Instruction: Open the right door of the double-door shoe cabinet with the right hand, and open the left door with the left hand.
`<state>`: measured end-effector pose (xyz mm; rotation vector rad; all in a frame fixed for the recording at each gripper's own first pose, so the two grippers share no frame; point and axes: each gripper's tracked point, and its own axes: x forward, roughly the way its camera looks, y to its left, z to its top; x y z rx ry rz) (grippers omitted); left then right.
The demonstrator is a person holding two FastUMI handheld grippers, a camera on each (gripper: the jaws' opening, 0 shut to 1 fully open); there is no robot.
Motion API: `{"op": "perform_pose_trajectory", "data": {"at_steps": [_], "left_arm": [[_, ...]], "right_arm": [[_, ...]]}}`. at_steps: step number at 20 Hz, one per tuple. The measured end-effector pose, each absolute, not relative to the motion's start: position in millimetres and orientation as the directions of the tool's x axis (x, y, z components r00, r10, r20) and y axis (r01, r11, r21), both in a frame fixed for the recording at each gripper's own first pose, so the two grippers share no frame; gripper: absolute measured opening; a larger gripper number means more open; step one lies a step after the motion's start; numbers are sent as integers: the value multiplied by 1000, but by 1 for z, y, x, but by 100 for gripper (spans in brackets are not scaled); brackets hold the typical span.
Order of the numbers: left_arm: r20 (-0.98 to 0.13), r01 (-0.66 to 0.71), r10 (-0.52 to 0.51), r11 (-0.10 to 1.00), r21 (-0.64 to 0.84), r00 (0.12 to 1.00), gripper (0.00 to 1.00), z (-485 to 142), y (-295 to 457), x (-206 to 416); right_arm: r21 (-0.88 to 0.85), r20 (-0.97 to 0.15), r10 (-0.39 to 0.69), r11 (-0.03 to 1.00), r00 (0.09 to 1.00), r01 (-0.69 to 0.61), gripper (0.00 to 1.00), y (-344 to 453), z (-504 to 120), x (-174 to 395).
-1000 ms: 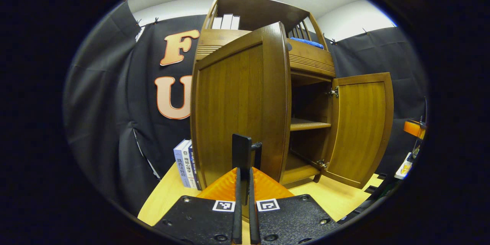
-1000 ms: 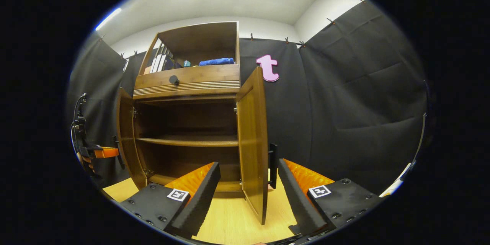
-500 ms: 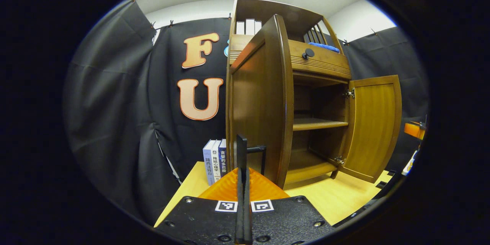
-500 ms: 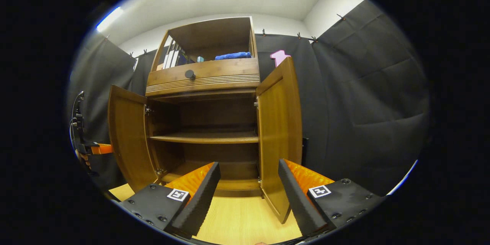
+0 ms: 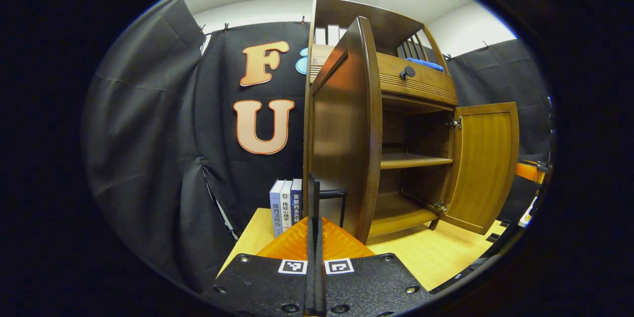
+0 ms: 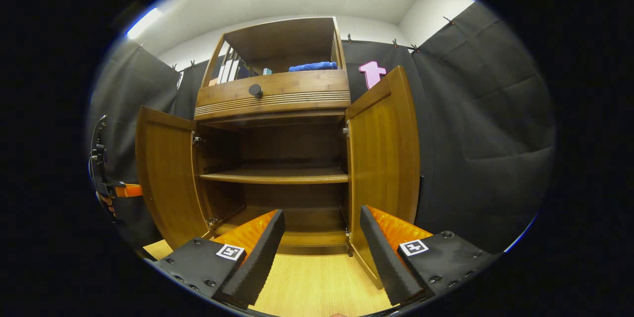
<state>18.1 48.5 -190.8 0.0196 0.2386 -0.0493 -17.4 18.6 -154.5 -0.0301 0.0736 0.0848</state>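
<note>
The shoe cabinet (image 6: 277, 158) stands on the wooden table (image 6: 307, 287) with both doors swung wide: we see the left door (image 6: 166, 173), whose handle (image 5: 331, 198) our closed left gripper (image 5: 313, 218) pinches, the bare shelves, then the right door (image 6: 384, 158) beyond our empty, spread right gripper (image 6: 322, 237).

1. A pale wooden bench (image 5: 436, 257) carries the shoe cabinet (image 5: 416, 89);
2. Three upright books (image 5: 284, 208) stand on the bench just beside the shoe cabinet's left wall.
</note>
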Motion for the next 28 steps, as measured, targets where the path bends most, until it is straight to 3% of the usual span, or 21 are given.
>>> {"op": "perform_pose_trajectory", "data": {"at_steps": [7, 8, 10, 21, 28], "left_arm": [[-236, 62, -57, 998, 13, 970, 0, -189, 56, 16], [-237, 64, -61, 998, 6, 970, 0, -189, 57, 14], [-244, 67, -65, 998, -3, 968, 0, -189, 60, 11], [-239, 12, -14, 1000, -8, 971, 1, -162, 70, -29], [-201, -33, 36, 999, 18, 979, 64, -127, 53, -46]], "right_arm": [[-21, -97, 93, 995, 991, -95, 98, 26, -161, -13], [-18, -100, 96, 995, 990, -98, 93, 27, -163, -14], [-14, -106, 101, 995, 989, -103, 98, 28, -165, -13], [-16, -111, 107, 994, 988, -109, 98, 33, -162, -15], [-45, -101, 96, 994, 990, -101, 98, 30, -149, -18]]}}
